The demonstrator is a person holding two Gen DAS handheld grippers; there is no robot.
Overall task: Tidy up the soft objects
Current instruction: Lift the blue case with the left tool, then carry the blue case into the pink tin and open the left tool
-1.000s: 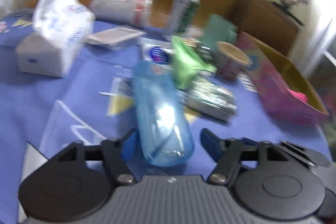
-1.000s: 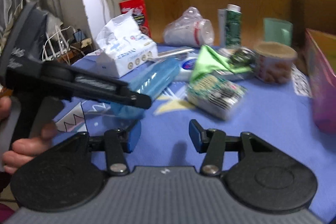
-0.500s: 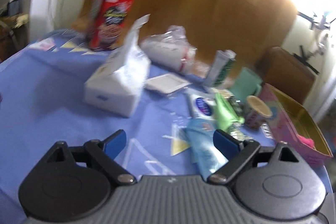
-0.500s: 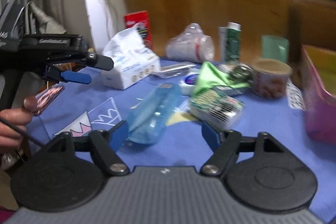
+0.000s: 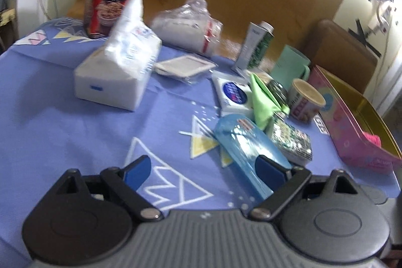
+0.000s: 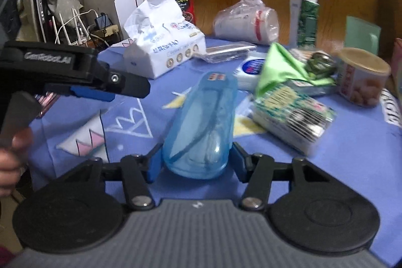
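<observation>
Left wrist view: since half a second ago the left gripper [image 5: 203, 167] has drawn back a little, and its fingers remain spread wide with nothing between them. The blue translucent pouch [image 5: 247, 142] lies flat on the purple tablecloth [image 5: 62, 117], its near end partly hidden behind the right finger [image 5: 270, 171]. Bare cloth stretches to the left of the pouch, up to the tissue pack [image 5: 118, 72]. Right of the pouch sit a patterned packet [image 5: 291, 142], a green cloth [image 5: 261, 99] and a pink tin box [image 5: 351, 122] near the table edge.

Right wrist view: the right gripper [image 6: 196, 162] has moved forward since the earlier frame, so the pouch's [image 6: 203, 127] rounded near end now sits between its fingers. The blue pads [image 6: 153, 165] stand just beside the pouch's sides; whether they touch it I cannot tell. Left of the pouch, the left gripper [image 6: 100, 89] hovers above the cloth [image 6: 351, 142].
</observation>
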